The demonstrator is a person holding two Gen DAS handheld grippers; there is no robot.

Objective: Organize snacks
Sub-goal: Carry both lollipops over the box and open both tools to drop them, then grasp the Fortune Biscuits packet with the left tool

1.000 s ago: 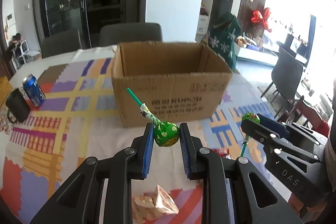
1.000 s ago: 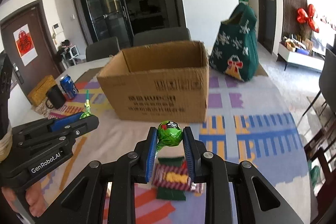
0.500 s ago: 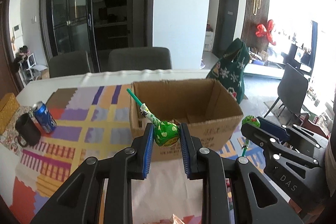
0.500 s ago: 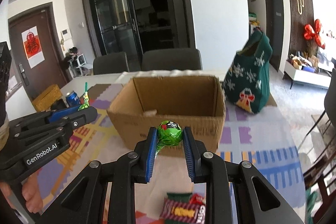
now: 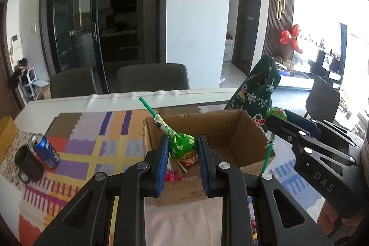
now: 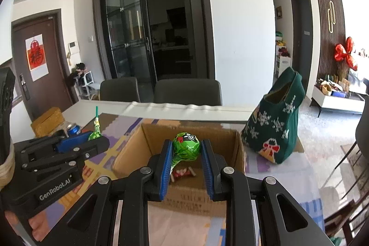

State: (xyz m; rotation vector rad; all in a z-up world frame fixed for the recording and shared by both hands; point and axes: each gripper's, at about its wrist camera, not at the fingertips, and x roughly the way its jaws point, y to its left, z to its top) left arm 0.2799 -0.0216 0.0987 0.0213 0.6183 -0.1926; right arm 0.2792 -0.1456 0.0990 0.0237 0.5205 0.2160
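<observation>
Left tongs (image 5: 182,149) pinched green lollipop (image 5: 182,148), stick slanting up-left; right tongs (image 6: 186,150) pinched second lollipop (image 6: 186,146), stick downward, over open cardboard box (image 6: 238,153).

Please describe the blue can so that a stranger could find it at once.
Start at the open cardboard box on the patchwork tablecloth and look far left, near the table edge. There the blue can leans beside a black mug; it alone is shiny blue metal.
</observation>
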